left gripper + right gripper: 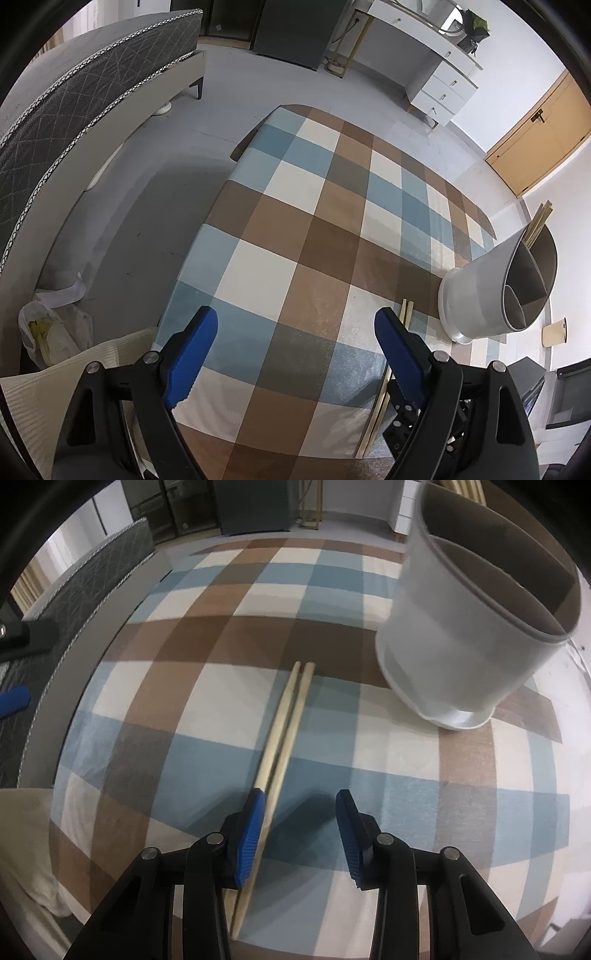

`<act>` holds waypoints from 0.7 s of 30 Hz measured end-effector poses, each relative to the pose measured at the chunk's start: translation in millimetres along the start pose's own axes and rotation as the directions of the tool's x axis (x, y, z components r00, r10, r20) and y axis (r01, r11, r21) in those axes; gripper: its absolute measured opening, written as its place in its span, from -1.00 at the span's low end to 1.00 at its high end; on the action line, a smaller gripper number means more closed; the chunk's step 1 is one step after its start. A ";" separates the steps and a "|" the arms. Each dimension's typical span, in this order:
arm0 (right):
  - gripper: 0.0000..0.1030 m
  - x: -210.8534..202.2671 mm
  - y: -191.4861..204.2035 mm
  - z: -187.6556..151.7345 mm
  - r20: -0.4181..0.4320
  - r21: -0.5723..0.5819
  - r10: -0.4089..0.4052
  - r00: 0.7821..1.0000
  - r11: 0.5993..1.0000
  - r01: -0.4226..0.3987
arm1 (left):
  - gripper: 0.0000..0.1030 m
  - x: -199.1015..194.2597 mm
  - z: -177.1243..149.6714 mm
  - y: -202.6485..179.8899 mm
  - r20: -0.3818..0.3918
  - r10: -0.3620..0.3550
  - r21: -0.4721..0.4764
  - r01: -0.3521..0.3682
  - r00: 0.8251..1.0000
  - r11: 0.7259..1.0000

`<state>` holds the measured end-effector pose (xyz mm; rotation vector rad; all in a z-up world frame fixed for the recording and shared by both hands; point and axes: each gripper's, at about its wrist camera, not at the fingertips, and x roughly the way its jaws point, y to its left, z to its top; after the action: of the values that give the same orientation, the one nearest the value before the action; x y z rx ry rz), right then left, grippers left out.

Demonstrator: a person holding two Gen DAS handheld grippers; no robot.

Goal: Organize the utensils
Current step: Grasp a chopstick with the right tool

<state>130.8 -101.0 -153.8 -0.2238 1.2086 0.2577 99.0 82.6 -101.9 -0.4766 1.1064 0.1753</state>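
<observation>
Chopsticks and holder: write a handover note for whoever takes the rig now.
Left gripper: jaws open, empty, above the checked tablecloth.
Right gripper: jaws open, low over the pair of chopsticks, not closed on them.
The pair lies flat beside the grey utensil holder, which already holds some sticks.
Left to do: grip the pair and drop it into the holder.

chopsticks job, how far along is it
Done: some chopsticks already stand in the holder. In hand: nothing yet; the right gripper is open low over the pair on the cloth, which lies by its left finger. The left gripper is open and empty. Left: grasp that pair and drop it in the holder.
</observation>
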 end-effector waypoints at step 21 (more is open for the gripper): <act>-0.36 7.5 -4.1 8.8 -0.050 -0.021 -0.041 0.998 0.999 0.040 | 0.62 1.1 0.6 7.2 -0.032 0.001 -0.036 -0.002 0.999 0.999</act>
<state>142.4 -101.7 -157.7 -0.2734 1.2508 0.2305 97.3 89.2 -104.7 -0.5121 1.1366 0.1891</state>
